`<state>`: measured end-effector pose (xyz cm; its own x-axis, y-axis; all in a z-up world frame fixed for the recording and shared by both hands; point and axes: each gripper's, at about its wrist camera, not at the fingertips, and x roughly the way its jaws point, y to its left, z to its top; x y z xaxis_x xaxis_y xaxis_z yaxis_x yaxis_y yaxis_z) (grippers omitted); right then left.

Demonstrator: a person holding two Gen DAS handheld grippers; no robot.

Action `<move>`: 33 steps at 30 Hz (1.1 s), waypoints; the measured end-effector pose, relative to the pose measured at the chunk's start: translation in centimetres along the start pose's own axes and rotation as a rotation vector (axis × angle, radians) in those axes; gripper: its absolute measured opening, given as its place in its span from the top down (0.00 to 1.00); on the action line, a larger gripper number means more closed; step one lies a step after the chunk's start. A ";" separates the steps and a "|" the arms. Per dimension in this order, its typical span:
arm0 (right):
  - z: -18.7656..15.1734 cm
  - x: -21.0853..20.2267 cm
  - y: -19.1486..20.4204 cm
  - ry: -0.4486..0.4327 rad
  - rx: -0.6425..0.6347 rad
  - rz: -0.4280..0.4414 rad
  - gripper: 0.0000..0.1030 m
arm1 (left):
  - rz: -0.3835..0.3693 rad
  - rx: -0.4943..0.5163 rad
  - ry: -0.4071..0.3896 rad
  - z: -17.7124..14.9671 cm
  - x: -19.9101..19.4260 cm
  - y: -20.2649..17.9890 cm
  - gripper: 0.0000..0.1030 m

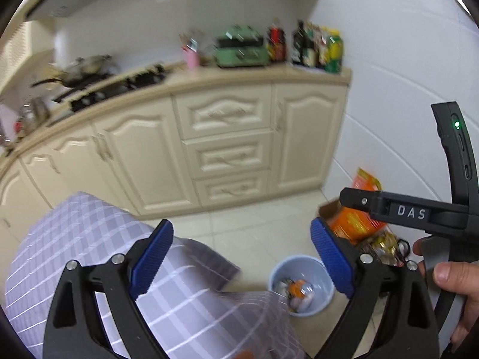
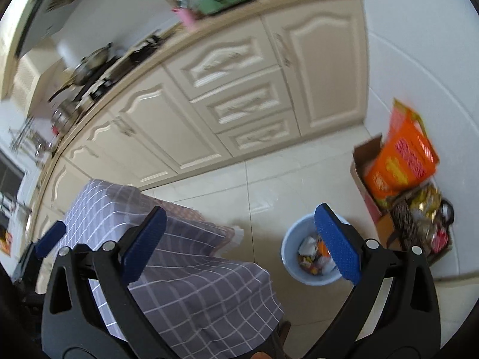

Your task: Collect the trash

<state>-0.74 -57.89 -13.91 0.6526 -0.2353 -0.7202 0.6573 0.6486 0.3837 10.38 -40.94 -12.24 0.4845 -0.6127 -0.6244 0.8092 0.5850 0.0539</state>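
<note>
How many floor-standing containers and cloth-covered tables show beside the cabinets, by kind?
Blue trash bin: 1
Cardboard box of packets: 1
Dark basket of wrappers: 1
Table under checked cloth: 1
Total: 4

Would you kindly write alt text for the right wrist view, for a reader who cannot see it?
The open right gripper, holding nothing, hangs over a checked cloth and a blue bin of trash on a tiled floor. Cream cabinets stand behind, and an orange box sits by the wall.
</note>
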 end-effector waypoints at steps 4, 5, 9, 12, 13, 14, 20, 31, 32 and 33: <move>-0.3 -1.4 5.4 -0.031 -0.100 0.039 0.06 | 0.064 -0.060 -0.047 -0.3 -3.6 3.7 0.12; -0.4 -1.8 6.9 -0.038 -0.128 0.061 0.06 | 0.085 -0.079 -0.060 -0.5 -4.7 4.8 0.12; -0.9 -2.7 12.0 -0.058 -0.216 0.130 0.06 | 0.167 -0.140 -0.102 -1.3 -8.1 8.6 0.11; -1.6 -3.0 15.5 -0.064 -0.270 0.165 0.06 | 0.237 -0.172 -0.132 -2.0 -10.5 11.2 0.10; -1.9 -3.1 16.8 -0.066 -0.291 0.177 0.06 | 0.253 -0.176 -0.134 -2.1 -11.0 11.8 0.10; -2.2 -3.1 17.7 -0.067 -0.304 0.189 0.06 | 0.282 -0.182 -0.143 -2.4 -11.8 12.6 0.10; -4.2 -4.0 24.4 -0.089 -0.408 0.249 0.06 | 0.407 -0.236 -0.185 -3.8 -16.1 16.8 0.10; -9.3 -8.0 34.0 -0.192 -0.600 0.353 0.06 | 0.624 -0.365 -0.244 -7.8 -24.4 22.9 0.10; -9.7 -8.3 34.5 -0.199 -0.611 0.363 0.06 | 0.641 -0.377 -0.246 -8.1 -24.9 23.3 0.10; -10.1 -8.5 35.0 -0.205 -0.620 0.372 0.06 | 0.657 -0.389 -0.252 -8.5 -25.5 23.6 0.10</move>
<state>12.89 -25.90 -0.16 0.8874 -0.0116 -0.4608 0.0862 0.9862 0.1411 14.26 -6.97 -1.69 0.9192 -0.1533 -0.3626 0.1815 0.9824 0.0449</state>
